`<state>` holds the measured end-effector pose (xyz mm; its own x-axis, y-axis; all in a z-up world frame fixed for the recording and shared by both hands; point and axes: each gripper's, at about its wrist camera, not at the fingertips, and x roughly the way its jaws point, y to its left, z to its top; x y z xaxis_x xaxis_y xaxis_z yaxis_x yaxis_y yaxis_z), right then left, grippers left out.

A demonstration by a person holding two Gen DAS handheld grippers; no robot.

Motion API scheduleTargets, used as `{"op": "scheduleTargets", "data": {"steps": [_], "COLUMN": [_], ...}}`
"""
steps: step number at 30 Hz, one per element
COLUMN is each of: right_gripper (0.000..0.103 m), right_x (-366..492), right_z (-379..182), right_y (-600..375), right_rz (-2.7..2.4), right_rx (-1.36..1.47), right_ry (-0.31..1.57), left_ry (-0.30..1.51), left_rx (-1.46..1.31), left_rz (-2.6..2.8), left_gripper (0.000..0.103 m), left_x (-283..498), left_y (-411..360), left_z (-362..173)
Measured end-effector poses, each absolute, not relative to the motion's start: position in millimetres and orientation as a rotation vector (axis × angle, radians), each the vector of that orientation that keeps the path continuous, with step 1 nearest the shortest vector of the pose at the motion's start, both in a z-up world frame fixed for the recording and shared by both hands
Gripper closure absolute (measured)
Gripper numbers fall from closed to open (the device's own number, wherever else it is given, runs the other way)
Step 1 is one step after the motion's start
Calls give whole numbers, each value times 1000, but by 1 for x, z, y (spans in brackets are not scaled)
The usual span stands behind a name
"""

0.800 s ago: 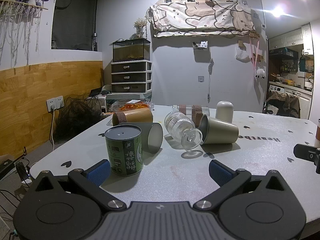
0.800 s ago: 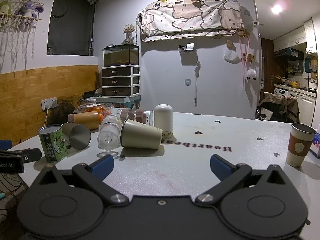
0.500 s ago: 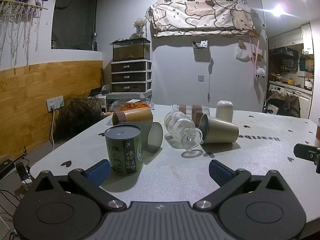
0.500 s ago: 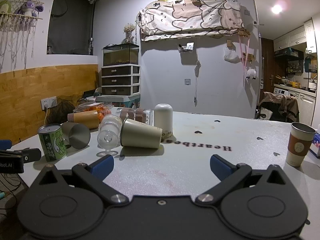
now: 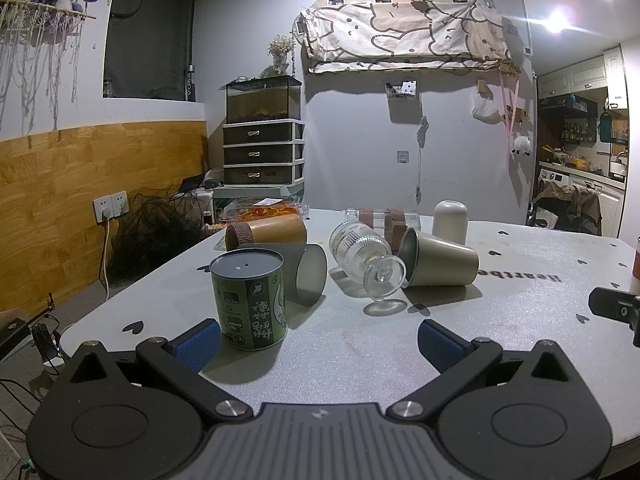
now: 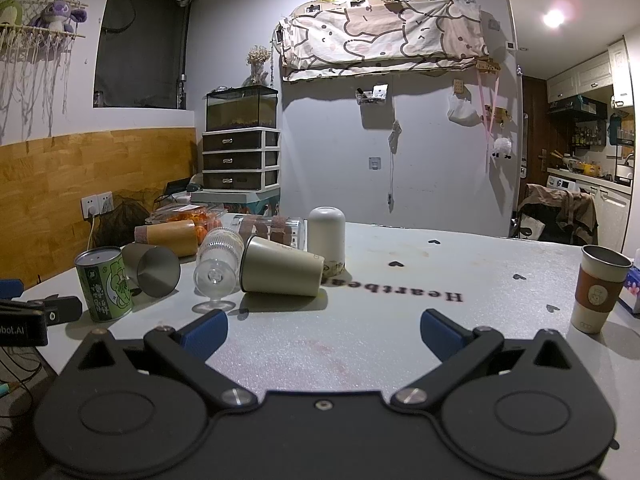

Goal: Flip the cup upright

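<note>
Several cups lie tipped over on the grey table (image 5: 500, 320). An olive metal cup (image 5: 440, 258) (image 6: 280, 266) lies on its side. A ribbed glass goblet (image 5: 366, 256) (image 6: 218, 258) leans beside it. A grey metal cup (image 5: 310, 274) (image 6: 152, 266) lies behind a green can (image 5: 250, 300) (image 6: 105, 284). A tan cup with a brown sleeve (image 5: 266, 232) (image 6: 168, 234) lies further back. My left gripper (image 5: 320, 344) is open and empty, near the can. My right gripper (image 6: 324, 334) is open and empty.
A white cup (image 5: 450, 222) (image 6: 326, 236) stands upside down behind the olive cup. A clear bottle (image 5: 384, 220) lies at the back. An upright sleeved cup (image 6: 600, 288) stands at the right. The other gripper shows at each view's edge (image 5: 616, 308) (image 6: 36, 316).
</note>
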<state>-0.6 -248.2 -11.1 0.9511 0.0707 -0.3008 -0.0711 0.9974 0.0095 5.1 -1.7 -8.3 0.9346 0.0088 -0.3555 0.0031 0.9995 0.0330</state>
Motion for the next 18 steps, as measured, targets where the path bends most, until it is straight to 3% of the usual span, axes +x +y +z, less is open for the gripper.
{"op": "scheduleTargets", "data": {"steps": [18], "right_gripper": [0], "right_x": [-1], "right_z": [-9], "right_y": [-247], "right_rz": [72], "right_rx": [-3], "right_ry": [306], "left_ry": [367], "left_rx": [31], "left_rz": [2], "left_gripper": [0], "left_x": [6], "left_y": [-1], "left_z": [-8]}}
